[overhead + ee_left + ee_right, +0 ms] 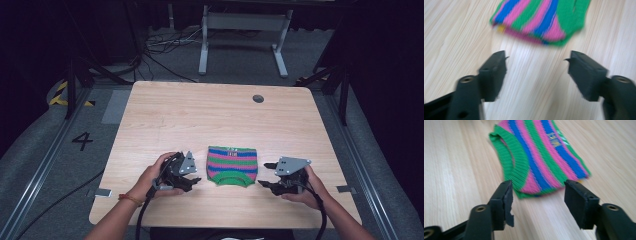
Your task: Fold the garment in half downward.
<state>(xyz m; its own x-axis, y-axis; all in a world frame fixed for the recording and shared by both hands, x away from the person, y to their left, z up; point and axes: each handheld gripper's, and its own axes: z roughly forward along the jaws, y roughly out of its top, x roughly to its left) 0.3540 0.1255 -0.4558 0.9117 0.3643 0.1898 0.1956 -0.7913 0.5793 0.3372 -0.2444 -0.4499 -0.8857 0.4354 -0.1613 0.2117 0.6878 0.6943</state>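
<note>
A small knitted garment with green, pink and blue stripes and a ribbed green edge [232, 165] lies flat on the light wooden table [200, 115], near its front edge. The left gripper [192, 180] sits just left of the garment, jaws spread wide, nothing between them. The right gripper [265, 175] sits just right of the garment, jaws also wide and empty, their tips close to its ribbed edge.
</note>
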